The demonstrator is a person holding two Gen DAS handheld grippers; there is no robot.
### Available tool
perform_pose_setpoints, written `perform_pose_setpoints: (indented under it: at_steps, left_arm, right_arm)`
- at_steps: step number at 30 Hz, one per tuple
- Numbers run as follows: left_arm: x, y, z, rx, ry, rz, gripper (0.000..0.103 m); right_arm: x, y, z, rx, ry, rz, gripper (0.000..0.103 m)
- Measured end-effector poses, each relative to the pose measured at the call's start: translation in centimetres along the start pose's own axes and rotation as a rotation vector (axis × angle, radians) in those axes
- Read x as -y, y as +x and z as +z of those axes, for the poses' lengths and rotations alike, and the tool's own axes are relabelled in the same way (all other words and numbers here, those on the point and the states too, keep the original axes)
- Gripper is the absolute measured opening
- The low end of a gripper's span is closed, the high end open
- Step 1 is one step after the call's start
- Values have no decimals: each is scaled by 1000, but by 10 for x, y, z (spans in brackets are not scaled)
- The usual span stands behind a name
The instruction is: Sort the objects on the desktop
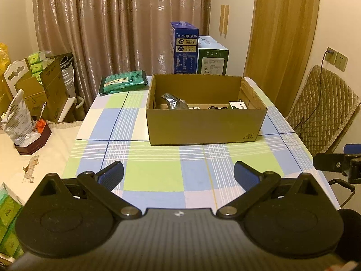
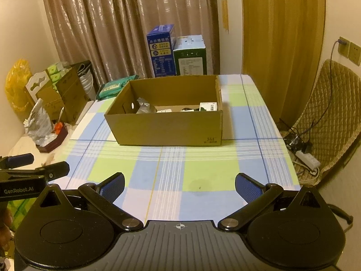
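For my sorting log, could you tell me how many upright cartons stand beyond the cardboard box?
2: a blue carton on the left and a green-and-white carton touching its right side; others may be hidden behind them.

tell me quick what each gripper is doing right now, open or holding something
left gripper: open, holding nothing.
right gripper: open, holding nothing.

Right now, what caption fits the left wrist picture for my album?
Open left gripper hovers over the checked tablecloth, facing a cardboard box that holds small items.
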State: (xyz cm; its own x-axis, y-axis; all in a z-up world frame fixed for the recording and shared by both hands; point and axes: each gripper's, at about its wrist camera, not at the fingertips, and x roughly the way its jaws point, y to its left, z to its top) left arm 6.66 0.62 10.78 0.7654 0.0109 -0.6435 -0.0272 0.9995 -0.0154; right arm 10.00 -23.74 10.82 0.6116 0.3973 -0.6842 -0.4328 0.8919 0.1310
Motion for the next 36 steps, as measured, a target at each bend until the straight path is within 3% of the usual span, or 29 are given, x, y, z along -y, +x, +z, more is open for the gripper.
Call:
perform_pose_setpoints:
  at_steps: [36]
  left_arm:
    - [1, -3, 4, 32, -11, -10, 102]
  right_arm:
    - [0, 0, 3, 11, 12, -2, 101]
